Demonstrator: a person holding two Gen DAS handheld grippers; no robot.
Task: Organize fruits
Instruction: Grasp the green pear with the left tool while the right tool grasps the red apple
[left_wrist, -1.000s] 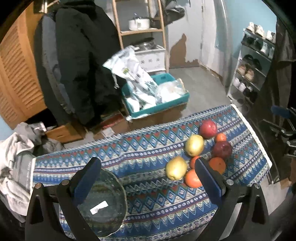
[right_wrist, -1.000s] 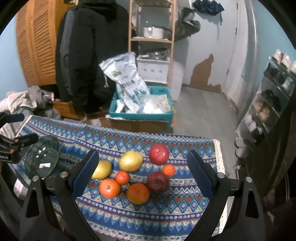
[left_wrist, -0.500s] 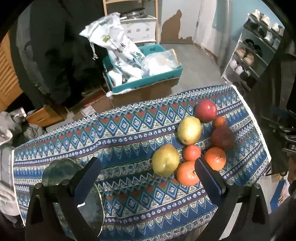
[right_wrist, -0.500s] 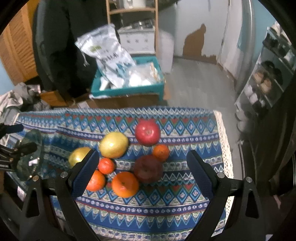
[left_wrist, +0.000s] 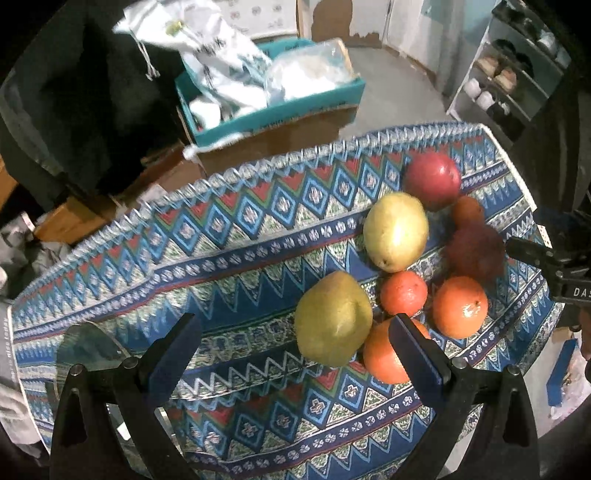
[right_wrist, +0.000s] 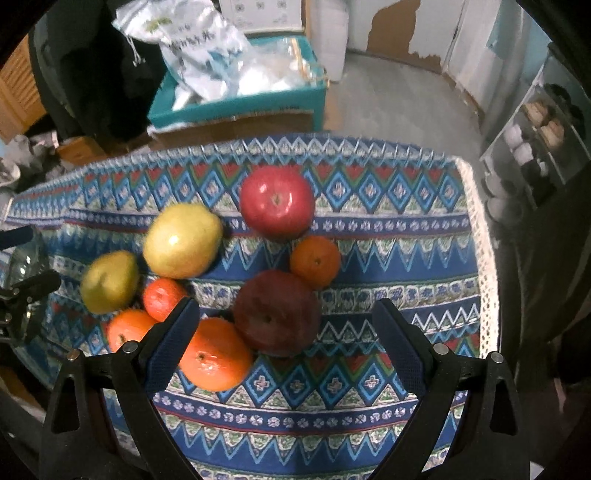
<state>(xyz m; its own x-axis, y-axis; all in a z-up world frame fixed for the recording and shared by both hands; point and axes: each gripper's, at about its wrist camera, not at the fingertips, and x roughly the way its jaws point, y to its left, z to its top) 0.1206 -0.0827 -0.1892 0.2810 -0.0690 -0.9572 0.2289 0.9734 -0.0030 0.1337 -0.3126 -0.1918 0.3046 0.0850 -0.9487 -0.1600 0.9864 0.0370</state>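
Several fruits lie close together on a patterned blue cloth (right_wrist: 369, 413). My left gripper (left_wrist: 295, 354) is open and empty; a yellow-green pear (left_wrist: 332, 317) sits between its fingers, and the right finger overlaps an orange (left_wrist: 384, 354). My right gripper (right_wrist: 284, 347) is open and empty above a dark red apple (right_wrist: 277, 310), with a large orange (right_wrist: 218, 356) by its left finger. A bright red apple (right_wrist: 277, 201), a second pear (right_wrist: 181, 240) and smaller oranges (right_wrist: 316, 260) lie around. A clear glass bowl (left_wrist: 88, 350) sits at the cloth's left end.
The cloth's far edge (right_wrist: 332, 142) drops to the floor, where a teal box (right_wrist: 236, 99) holds plastic bags. A dark coat (left_wrist: 74, 92) hangs at the left. A shoe rack (right_wrist: 535, 122) stands at the right. The right gripper's body (left_wrist: 561, 266) shows at the left view's right edge.
Both grippers have moved forward and down toward the fruit. The left one now has the pear between its fingers, the right one the dark red apple. Both stay open.
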